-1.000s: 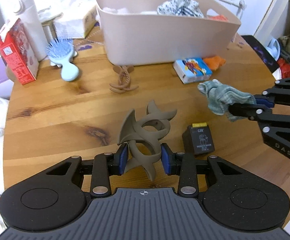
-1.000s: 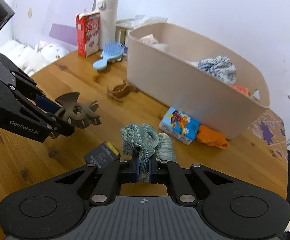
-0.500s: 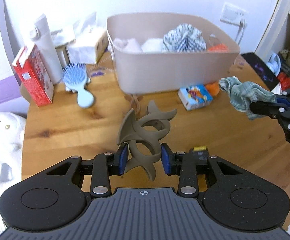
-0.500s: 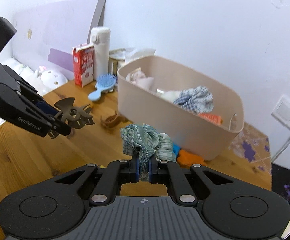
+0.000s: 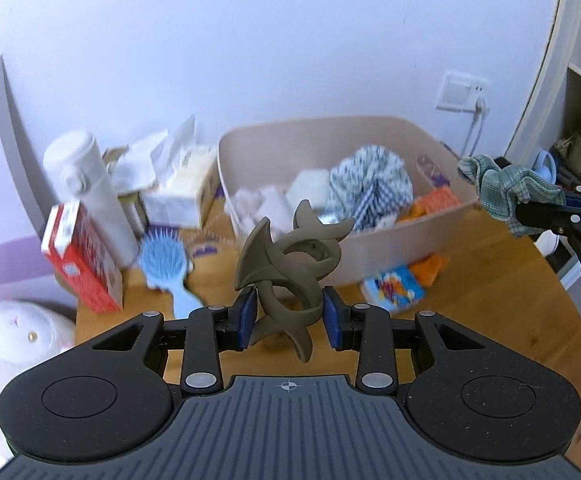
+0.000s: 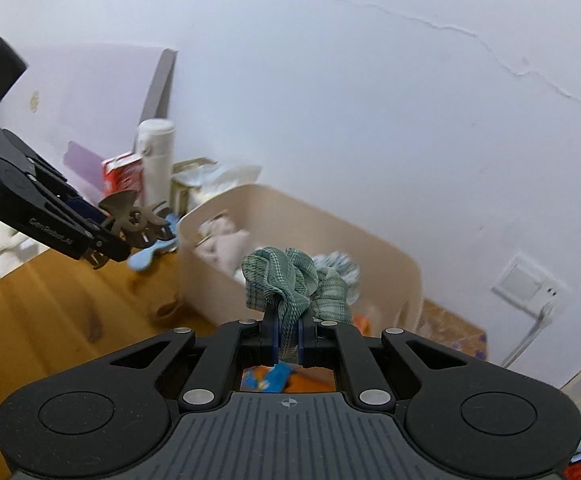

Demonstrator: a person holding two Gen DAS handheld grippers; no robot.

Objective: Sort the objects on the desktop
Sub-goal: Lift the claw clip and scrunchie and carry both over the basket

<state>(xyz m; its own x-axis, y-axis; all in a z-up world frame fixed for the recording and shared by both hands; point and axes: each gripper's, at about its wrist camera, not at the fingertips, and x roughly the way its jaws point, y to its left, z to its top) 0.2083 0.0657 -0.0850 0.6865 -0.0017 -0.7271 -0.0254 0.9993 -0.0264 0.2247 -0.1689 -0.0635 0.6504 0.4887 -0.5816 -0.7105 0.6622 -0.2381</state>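
Note:
My left gripper point(image 5: 288, 322) is shut on a grey-brown claw hair clip point(image 5: 290, 268) and holds it in the air in front of the beige bin point(image 5: 390, 240). My right gripper point(image 6: 287, 338) is shut on a crumpled green checked cloth point(image 6: 294, 280), held high over the near right side of the bin point(image 6: 394, 272). The cloth also shows at the right of the left wrist view point(image 5: 502, 188). The clip shows at the left of the right wrist view point(image 6: 132, 216). The bin holds a blue-white patterned cloth point(image 5: 370, 188), white items and something orange.
On the round wooden table point(image 5: 490, 300) lie a blue hairbrush point(image 5: 166, 268), a red carton point(image 5: 82, 256), a white bottle point(image 5: 90, 196), a tissue pack point(image 5: 178, 192), a colourful small box point(image 5: 394, 288) and an orange item point(image 5: 430, 268). A plush toy point(image 5: 14, 332) sits left.
Both grippers have risen and tilted up with their loads. The bin's inside has come into view and the table has dropped lower in both views.

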